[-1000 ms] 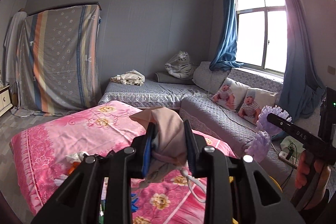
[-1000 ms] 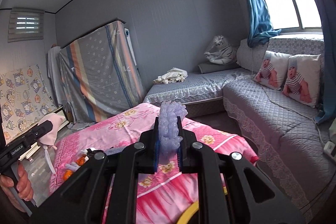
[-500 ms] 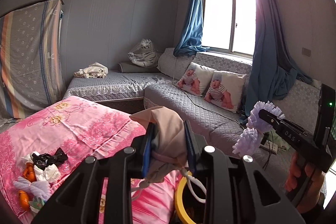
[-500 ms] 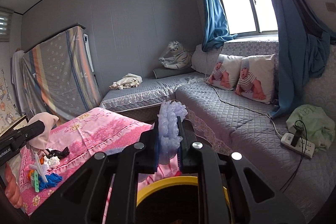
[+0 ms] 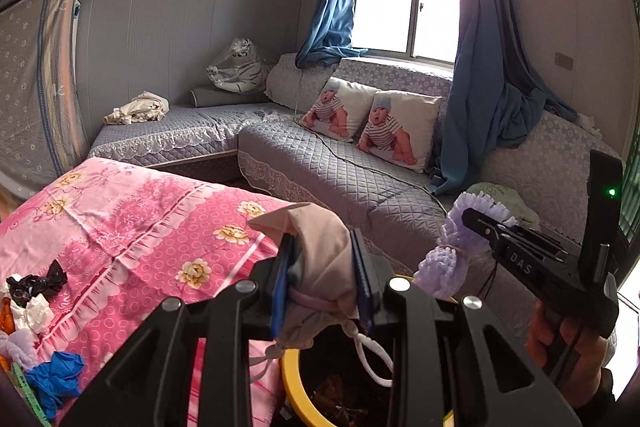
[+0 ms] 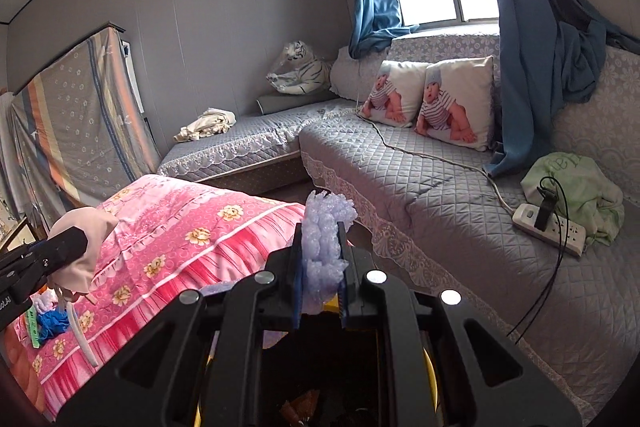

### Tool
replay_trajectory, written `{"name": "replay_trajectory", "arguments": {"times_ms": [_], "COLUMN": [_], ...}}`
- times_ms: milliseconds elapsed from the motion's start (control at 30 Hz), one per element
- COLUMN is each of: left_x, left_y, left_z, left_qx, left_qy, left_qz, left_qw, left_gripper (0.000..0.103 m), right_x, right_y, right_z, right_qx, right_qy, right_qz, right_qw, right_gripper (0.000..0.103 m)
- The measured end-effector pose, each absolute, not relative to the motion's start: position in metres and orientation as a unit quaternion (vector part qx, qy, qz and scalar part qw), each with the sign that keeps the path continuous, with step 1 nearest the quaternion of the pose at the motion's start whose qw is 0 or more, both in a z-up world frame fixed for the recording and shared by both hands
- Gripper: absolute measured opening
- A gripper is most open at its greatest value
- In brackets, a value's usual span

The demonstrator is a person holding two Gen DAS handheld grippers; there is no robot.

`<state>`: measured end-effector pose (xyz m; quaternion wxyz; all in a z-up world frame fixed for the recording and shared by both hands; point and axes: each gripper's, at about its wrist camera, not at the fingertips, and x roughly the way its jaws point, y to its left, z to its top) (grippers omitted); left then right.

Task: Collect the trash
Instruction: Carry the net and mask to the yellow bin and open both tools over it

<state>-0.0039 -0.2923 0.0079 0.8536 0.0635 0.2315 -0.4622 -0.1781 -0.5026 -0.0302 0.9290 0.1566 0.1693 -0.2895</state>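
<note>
My left gripper (image 5: 322,281) is shut on a beige face mask (image 5: 320,267) whose white ear loops dangle below it. My right gripper (image 6: 320,275) is shut on a lilac foam wrap (image 6: 326,247); the left wrist view shows that wrap (image 5: 460,251) at the right, clamped in the other gripper held by a hand (image 5: 560,343). A yellow-rimmed bin (image 5: 292,387) with dark contents sits just under both grippers, beside the pink bed. More trash lies on the bedspread at the left: a black wrapper (image 5: 36,283), white crumpled paper (image 5: 34,311) and a blue glove (image 5: 56,379).
The pink flowered bed (image 5: 140,227) fills the left. A grey quilted corner sofa (image 6: 440,195) carries two baby-print cushions (image 6: 432,99), a power strip (image 6: 548,227) with cables, a green cloth (image 6: 576,187) and a toy tiger (image 6: 300,71). Blue curtains hang by the window.
Both grippers have swung right and dipped, from facing the bed to hanging over the yellow-rimmed bin, which has come into view. Each still grips the same item.
</note>
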Motion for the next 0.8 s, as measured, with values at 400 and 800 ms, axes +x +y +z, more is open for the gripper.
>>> {"name": "replay_trajectory", "arguments": {"times_ms": [400, 800], "left_x": [-0.001, 0.006], "left_y": [-0.332, -0.333], "left_z": [-0.05, -0.064], "left_qx": [0.094, 0.078], "left_qy": [0.299, 0.326], "left_qz": [-0.473, -0.48], "left_qw": [0.824, 0.81], "left_gripper": [0.026, 0.047], "right_x": [-0.171, -0.166], "right_y": [-0.52, -0.519], "right_z": [-0.085, -0.084], "right_qx": [0.181, 0.171], "right_qy": [0.228, 0.236], "right_qz": [-0.292, -0.303], "right_qw": [0.911, 0.907], "right_gripper": [0.013, 0.022]}}
